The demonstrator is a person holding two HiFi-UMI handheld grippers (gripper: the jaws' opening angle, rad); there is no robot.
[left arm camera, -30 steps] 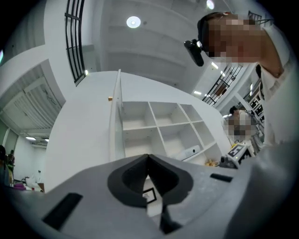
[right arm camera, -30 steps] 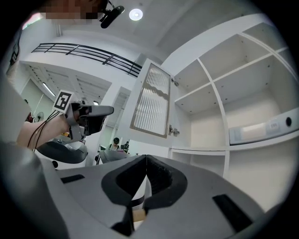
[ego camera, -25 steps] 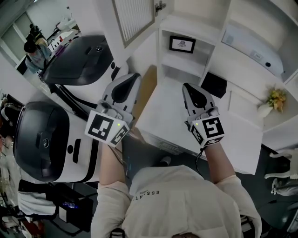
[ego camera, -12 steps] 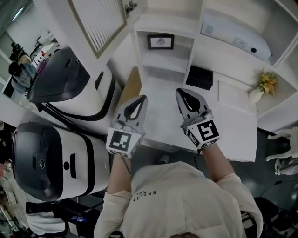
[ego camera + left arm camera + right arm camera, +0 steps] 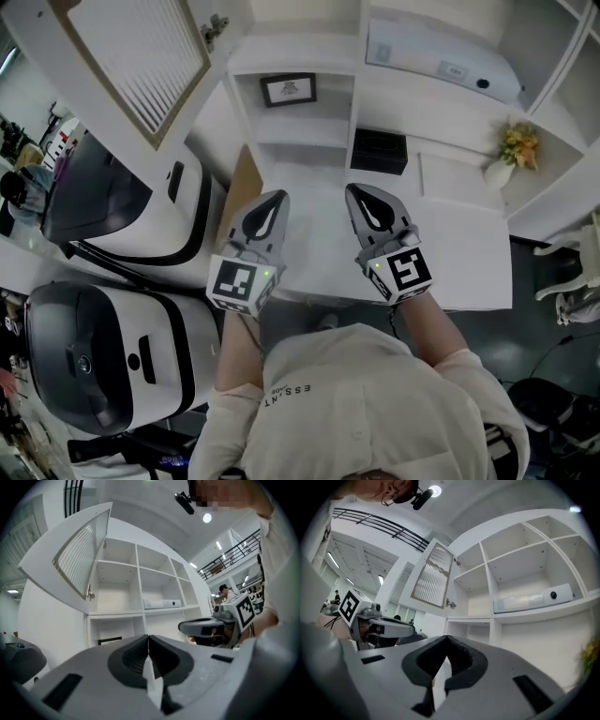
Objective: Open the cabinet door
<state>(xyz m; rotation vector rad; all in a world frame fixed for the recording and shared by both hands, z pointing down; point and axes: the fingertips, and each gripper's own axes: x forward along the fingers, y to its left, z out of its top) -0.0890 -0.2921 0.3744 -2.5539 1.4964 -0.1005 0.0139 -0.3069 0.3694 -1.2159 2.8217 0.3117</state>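
The cabinet door (image 5: pixel 131 66), white-framed with a ribbed glass panel, stands swung open at the upper left, off the open white shelves (image 5: pixel 295 56). It also shows in the left gripper view (image 5: pixel 79 559) and the right gripper view (image 5: pixel 433 576). My left gripper (image 5: pixel 274 199) hovers over the white desk's left edge, shut and holding nothing. The right gripper (image 5: pixel 357 192) hangs beside it over the desk, also shut and empty. Both point at the shelves, well short of the door. The left gripper's jaws (image 5: pixel 148 641) and the right gripper's jaws (image 5: pixel 447 641) are pressed together.
A framed picture (image 5: pixel 288 89) and a black box (image 5: pixel 378 150) sit in the lower compartments. A long white device (image 5: pixel 436 61) lies on a shelf, with a flower vase (image 5: pixel 511 150) at right. Two large white-and-black pod machines (image 5: pixel 122 206) (image 5: pixel 94 347) stand left of the desk (image 5: pixel 459 253).
Both grippers have drawn back from the shelves and sunk toward the desk's front edge, the left one more. The open door has stayed swung out.
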